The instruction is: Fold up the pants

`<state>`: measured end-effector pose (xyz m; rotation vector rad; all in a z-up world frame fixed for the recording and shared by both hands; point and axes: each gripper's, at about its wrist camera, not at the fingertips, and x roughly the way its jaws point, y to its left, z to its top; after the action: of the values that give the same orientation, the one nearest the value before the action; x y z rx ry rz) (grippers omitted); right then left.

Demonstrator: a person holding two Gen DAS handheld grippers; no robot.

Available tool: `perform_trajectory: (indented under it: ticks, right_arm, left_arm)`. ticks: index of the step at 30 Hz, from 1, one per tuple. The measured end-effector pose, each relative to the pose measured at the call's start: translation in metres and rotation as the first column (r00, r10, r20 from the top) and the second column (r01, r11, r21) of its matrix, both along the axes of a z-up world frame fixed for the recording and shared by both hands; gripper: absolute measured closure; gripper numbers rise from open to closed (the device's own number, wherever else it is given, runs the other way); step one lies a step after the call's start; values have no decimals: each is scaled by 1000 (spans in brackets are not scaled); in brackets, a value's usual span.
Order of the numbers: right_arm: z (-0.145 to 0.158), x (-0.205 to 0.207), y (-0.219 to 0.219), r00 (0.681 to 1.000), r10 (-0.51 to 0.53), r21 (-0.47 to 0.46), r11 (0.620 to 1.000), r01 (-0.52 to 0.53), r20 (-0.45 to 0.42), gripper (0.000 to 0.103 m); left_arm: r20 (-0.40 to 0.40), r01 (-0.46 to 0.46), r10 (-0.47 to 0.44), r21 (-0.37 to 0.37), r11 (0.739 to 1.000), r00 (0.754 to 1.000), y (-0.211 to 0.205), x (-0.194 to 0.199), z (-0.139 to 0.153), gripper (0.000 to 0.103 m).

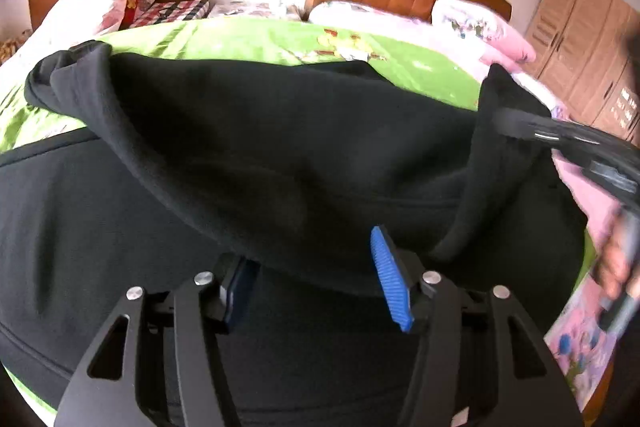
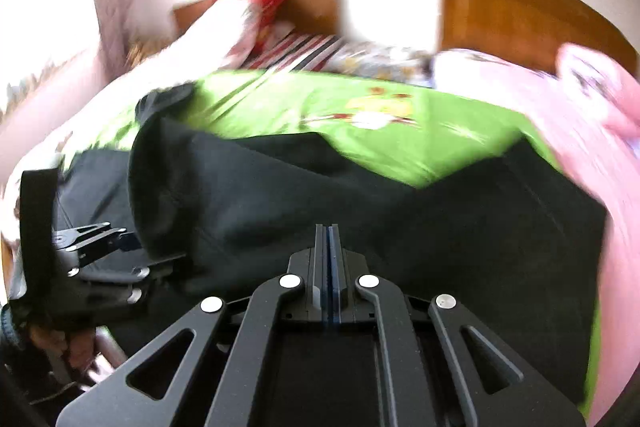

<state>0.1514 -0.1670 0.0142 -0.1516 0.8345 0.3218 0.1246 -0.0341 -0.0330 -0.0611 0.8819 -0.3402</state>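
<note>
Nearest, the left gripper (image 1: pixel 316 287) is seen with its fingers parted around the folded edge of the black pants (image 1: pixel 260 155), no pad visibly pressing. The right gripper (image 2: pixel 330 255) is shown with fingers pressed together, empty. One layer is already laid over on the green bedsheet (image 1: pixel 248 39); smoothing and further folds are judged outstanding. No containers are seen.

Matt black cloth pants (image 1: pixel 248 147) lie on a slightly sheeny (green) bedsheet (image 1: pixel 260 39).
</note>
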Motion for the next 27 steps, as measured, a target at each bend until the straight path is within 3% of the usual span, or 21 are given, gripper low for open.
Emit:
perform_trajectory:
  ticks: [3, 5, 7, 9, 11, 13, 16, 18, 21, 24, 25, 27]
  right_arm:
    - [-26, 40, 38, 984, 69, -149, 984, -94, -165, 97]
    - [-38, 41, 47, 970, 72, -286, 948, -139, -233, 97]
    - [-42, 22, 40, 963, 84, -369, 912, -178, -256, 97]
    - [-40, -4, 24, 972, 56, -419, 896, -149, -227, 95]
    - [-35, -35, -1, 978, 29, -342, 935, -99, -204, 95]
    - [-35, -53, -20, 981, -8, -248, 968, -40, -192, 95]
    - [-40, -77, -50, 982, -128, -10, 992, 128, -139, 95]
    - [-46, -91, -72, 968, -213, 190, 953, 236, -135, 95]
    - [-65, -109, -98, 950, -281, 454, 835, 311, -132, 95]
    - [-71, -112, -105, 963, -249, 501, 824, 265, -99, 95]
    - [-71, -111, -106, 964, -245, 508, 820, 264, -105, 95]
    - [-72, -110, -109, 964, -242, 517, 815, 263, -109, 95]
  left_arm:
    - [11, 11, -12, 5, 1000, 1000, 3, -8, -2, 47]
    - [20, 16, -16, 12, 1000, 1000, 8, -13, -2, 35]
    - [27, 7, -7, 6, 1000, 1000, 20, -16, -2, 29]
    - [26, -12, 13, -36, 999, 1000, 38, -16, 2, 27]
    - [13, -43, 44, -85, 995, 999, 56, -12, 5, 17]
    - [-3, -65, 65, -130, 989, 998, 70, -4, 8, 15]
    - [-8, -88, 88, -189, 978, 996, 82, 13, 17, 14]
    - [-22, -86, 83, -236, 968, 996, 85, 22, 22, 10]
    - [-67, -79, 62, -278, 957, 996, 80, 36, 26, 2]
    - [-145, -142, 117, -179, 973, 983, 69, 59, 13, 3]
    - [-168, -153, 125, -170, 973, 978, 66, 65, 7, 8]
    - [-120, -192, 176, -132, 973, 977, 64, 69, 8, 68]
